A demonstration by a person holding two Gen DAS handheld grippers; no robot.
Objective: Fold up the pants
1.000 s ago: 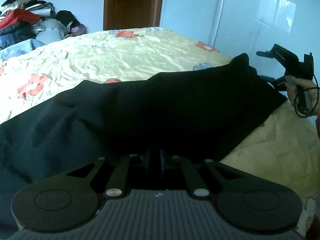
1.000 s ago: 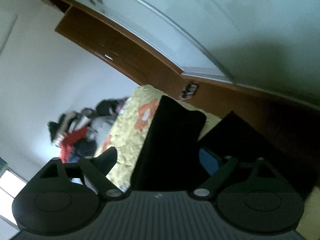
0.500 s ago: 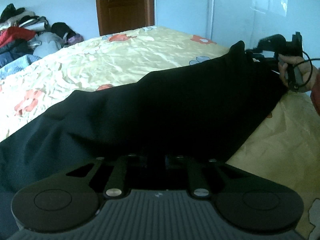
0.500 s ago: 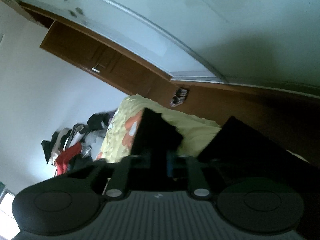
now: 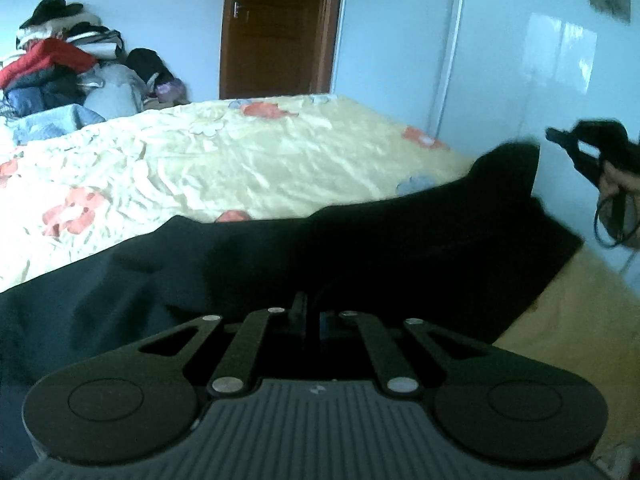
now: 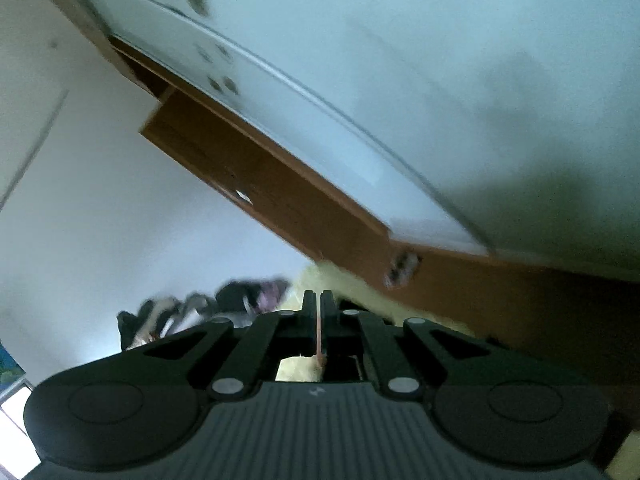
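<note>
Black pants (image 5: 360,248) lie stretched across the yellow flowered bed sheet (image 5: 260,152). In the left wrist view my left gripper (image 5: 310,314) sits at their near edge. Its jaws are closing, nearly together, with a ridge of the black cloth pinched between them. At the far right a hand (image 5: 620,188) holds my right gripper (image 5: 554,134) in the air. A raised, blurred corner of the pants (image 5: 516,160) stands just left of it, a thin gap apart. In the right wrist view the right gripper (image 6: 318,300) is closing, its jaws together, with no cloth showing between them.
A pile of clothes (image 5: 60,64) lies at the back left beyond the bed. A brown door (image 5: 280,28) stands behind the bed and a glossy white wardrobe (image 5: 520,60) runs along its right side. The right wrist view points up at the wardrobe (image 6: 440,80).
The right gripper went from open to shut around the pants corner, then rose; the cloth no longer shows between its fingers. The left jaws drew together on the cloth.
</note>
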